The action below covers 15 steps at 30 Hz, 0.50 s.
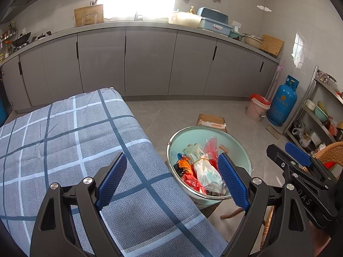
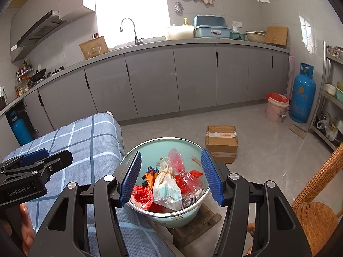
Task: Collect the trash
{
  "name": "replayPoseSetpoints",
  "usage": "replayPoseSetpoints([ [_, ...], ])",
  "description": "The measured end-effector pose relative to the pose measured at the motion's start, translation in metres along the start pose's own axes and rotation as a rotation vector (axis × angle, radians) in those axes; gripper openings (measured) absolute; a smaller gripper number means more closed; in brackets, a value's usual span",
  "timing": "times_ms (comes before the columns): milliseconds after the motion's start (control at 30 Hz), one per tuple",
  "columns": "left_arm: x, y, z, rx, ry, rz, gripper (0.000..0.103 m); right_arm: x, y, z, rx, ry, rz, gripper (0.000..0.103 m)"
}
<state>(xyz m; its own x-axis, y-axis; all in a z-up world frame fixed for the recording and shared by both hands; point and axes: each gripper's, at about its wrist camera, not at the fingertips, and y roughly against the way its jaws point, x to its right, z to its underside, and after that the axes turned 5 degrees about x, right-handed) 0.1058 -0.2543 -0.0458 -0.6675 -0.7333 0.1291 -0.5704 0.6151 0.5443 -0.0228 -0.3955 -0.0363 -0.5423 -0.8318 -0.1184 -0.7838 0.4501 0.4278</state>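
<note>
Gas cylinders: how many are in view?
2. One stands on the floor by the right rack, beside the pink bucket; another sits inside the open cabinet at far left.

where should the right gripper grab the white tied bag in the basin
Grip the white bag at its cinched neck, where the band narrows it, coming down from above with the open right gripper. The neck points up and away among red wrappers inside the basin.
</note>
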Motion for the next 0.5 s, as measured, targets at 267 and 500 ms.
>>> replayPoseSetpoints([
  [267, 0.0005, 0.0003, -0.0003, 0.0, 0.001, -0.002, 0.086, -0.0006, -0.0001, -0.0005, -0.002, 0.0, -0.002, 0.058],
  [500, 0.0018, 0.0013, -0.0007, 0.0, -0.003, -0.001, 0.086, -0.0002, -0.0001, -0.0009, -0.002, 0.001, 0.0, 0.058],
])
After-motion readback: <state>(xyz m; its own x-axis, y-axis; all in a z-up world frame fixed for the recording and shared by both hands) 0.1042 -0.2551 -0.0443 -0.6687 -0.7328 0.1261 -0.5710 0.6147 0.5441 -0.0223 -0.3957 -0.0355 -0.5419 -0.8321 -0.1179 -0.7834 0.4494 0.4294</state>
